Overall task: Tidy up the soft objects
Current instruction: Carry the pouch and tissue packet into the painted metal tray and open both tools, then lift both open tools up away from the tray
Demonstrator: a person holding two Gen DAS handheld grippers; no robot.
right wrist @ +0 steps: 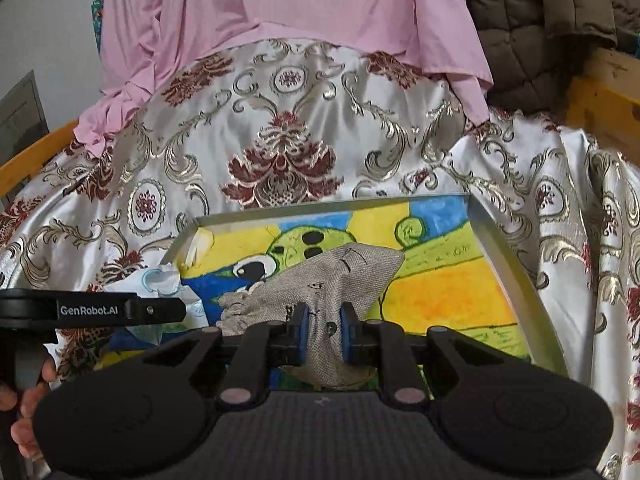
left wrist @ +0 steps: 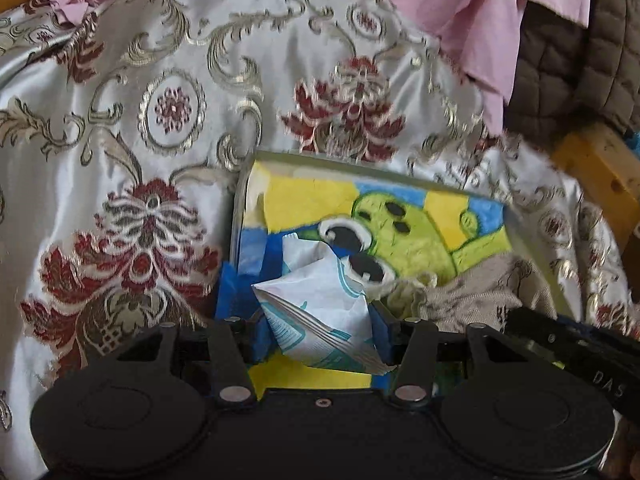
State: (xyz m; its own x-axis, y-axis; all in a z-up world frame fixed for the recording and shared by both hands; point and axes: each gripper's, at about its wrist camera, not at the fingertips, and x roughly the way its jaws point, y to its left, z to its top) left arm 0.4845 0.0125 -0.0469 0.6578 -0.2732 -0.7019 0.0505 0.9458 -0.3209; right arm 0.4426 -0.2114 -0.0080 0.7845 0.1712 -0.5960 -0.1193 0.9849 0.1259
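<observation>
The left gripper (left wrist: 320, 320) has its blue pads pinched on a crumpled white tissue pack with teal print (left wrist: 320, 316), holding it over the near-left corner of the metal tray (right wrist: 516, 264), whose floor carries a yellow, blue and green cartoon picture (left wrist: 404, 224). Over on the right, the right gripper (right wrist: 324, 328) is nearly closed, its pads (right wrist: 303, 332) squeezing the neck of a grey burlap pouch (right wrist: 352, 276) that fans out toward twelve o'clock above the tray's middle. Behind it all, the tray sits on a silver brocade cloth with red flowers (right wrist: 280, 152), a pink garment (right wrist: 288, 4) at twelve o'clock and a brown quilted jacket (right wrist: 536, 20) at two o'clock.
</observation>
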